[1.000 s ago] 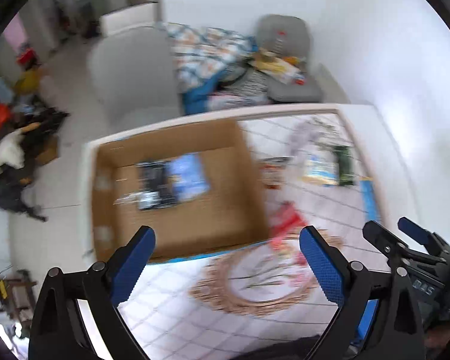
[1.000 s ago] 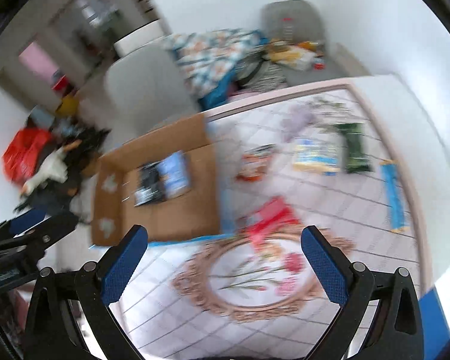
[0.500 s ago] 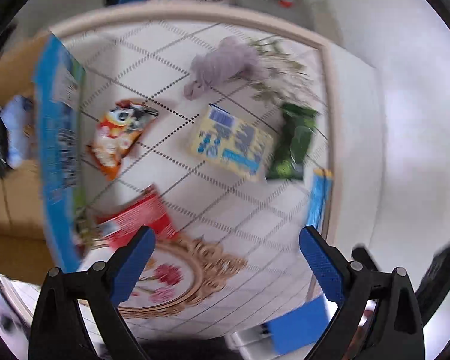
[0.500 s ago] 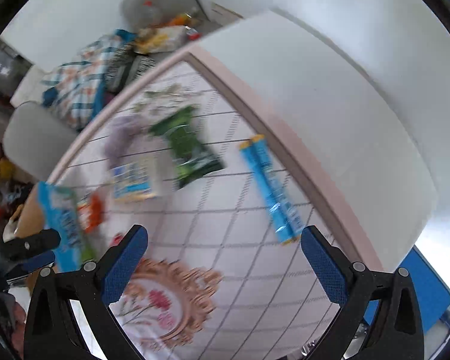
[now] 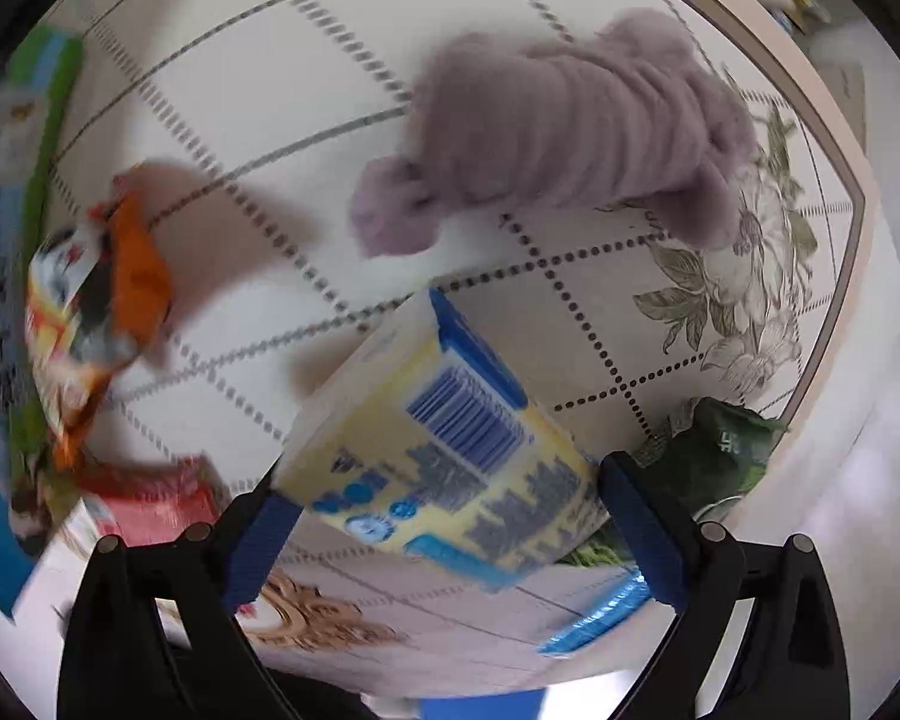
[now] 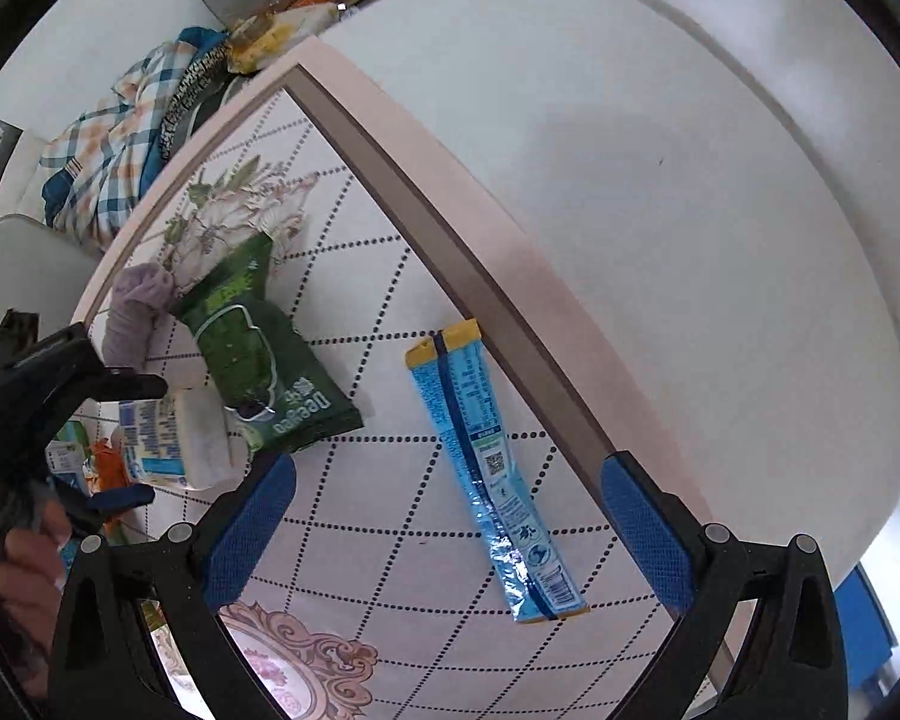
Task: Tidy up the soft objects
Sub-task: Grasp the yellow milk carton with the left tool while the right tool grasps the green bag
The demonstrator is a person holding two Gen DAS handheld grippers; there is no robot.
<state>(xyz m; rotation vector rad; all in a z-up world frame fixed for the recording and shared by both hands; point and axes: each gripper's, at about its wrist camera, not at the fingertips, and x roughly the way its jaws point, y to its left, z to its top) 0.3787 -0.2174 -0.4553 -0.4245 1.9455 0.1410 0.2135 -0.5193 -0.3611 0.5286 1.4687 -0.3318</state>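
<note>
A yellow and blue soft pack (image 5: 444, 456) lies on the patterned tablecloth, between the open fingers of my left gripper (image 5: 444, 528), which straddles its near end; it also shows in the right wrist view (image 6: 162, 438). A lilac plush toy (image 5: 564, 126) lies beyond it. My right gripper (image 6: 444, 534) is open and empty, hovering over a long blue sachet (image 6: 492, 474) near the table's right edge. A green snack bag (image 6: 258, 360) lies left of the sachet. My left gripper (image 6: 78, 420) shows at the left of the right wrist view.
An orange snack bag (image 5: 96, 312) and a red pack (image 5: 150, 498) lie to the left. The blue sachet's end (image 5: 600, 618) shows near the left gripper's right finger. A white wall (image 6: 660, 210) borders the table edge (image 6: 450, 282). Clothes (image 6: 126, 126) are piled on a chair behind.
My left gripper has dropped down close to the yellow pack, which now sits between its fingers. My right gripper has moved nearer to the blue sachet. Both stay open.
</note>
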